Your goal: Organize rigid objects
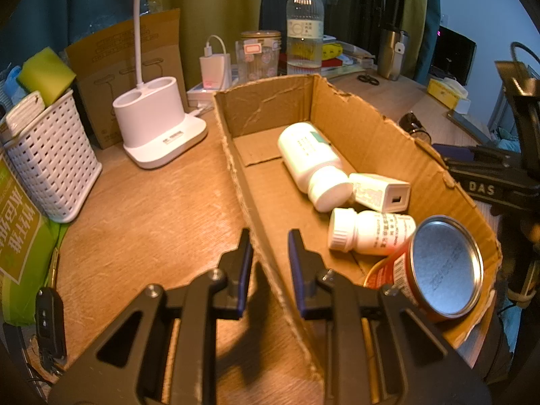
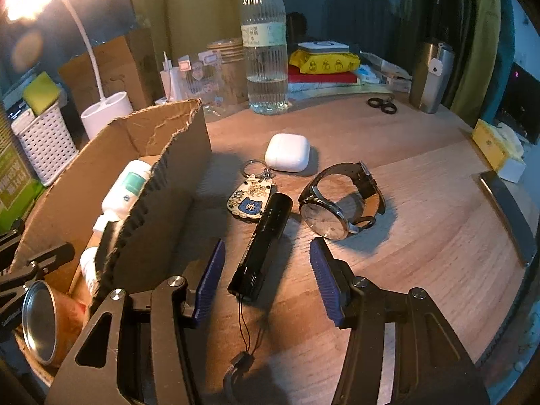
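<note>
A cardboard box [image 1: 351,128] on the wooden table holds a large white bottle [image 1: 310,158], a small white bottle [image 1: 368,233], a white charger [image 1: 381,190] and a red tin can [image 1: 435,270]. My left gripper [image 1: 270,263] straddles the box's left wall, jaws narrowly apart around it. In the right wrist view my right gripper [image 2: 266,270] is open around a black flashlight [image 2: 263,246] lying beside the box [image 2: 182,155]. A keychain [image 2: 251,195], a white earbud case [image 2: 287,152] and a wristwatch [image 2: 337,202] lie just beyond.
A white lamp base [image 1: 158,125], a white basket [image 1: 50,162] and a green package [image 1: 20,243] stand left of the box. A water bottle [image 2: 265,44], a jar [image 1: 258,55], scissors [image 2: 381,103] and a steel tumbler [image 2: 430,77] stand behind.
</note>
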